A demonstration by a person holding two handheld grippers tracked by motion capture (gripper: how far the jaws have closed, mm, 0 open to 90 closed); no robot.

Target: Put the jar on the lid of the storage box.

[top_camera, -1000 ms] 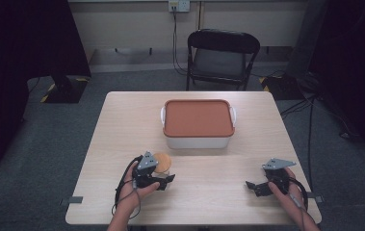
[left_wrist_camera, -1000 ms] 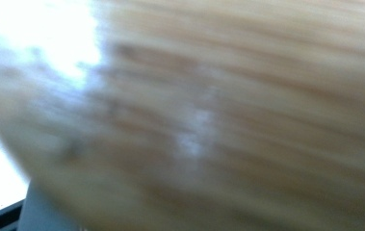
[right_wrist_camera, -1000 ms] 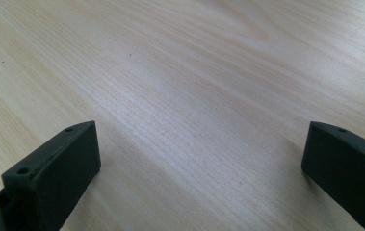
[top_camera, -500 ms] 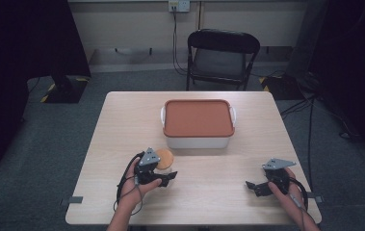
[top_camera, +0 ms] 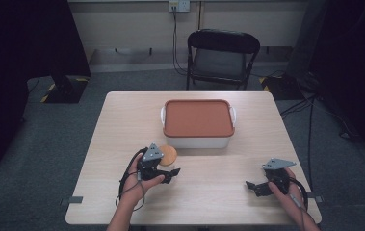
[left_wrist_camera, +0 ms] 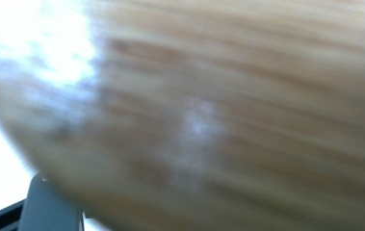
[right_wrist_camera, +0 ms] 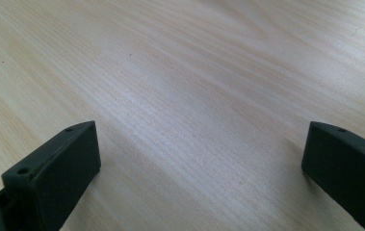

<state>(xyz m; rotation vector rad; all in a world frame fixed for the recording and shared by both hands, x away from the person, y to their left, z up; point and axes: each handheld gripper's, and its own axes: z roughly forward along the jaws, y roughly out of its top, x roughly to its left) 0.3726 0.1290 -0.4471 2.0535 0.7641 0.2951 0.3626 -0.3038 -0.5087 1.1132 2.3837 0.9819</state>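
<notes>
Light wooden worktop (top_camera: 122,130) on grey carpet. White rectangular container (top_camera: 198,141) with rust-orange lid (top_camera: 198,117) sits at centre, toward far edge. Black folding chair (top_camera: 221,57) beyond the worktop. Wall socket (top_camera: 178,5), cables hanging below.
</notes>
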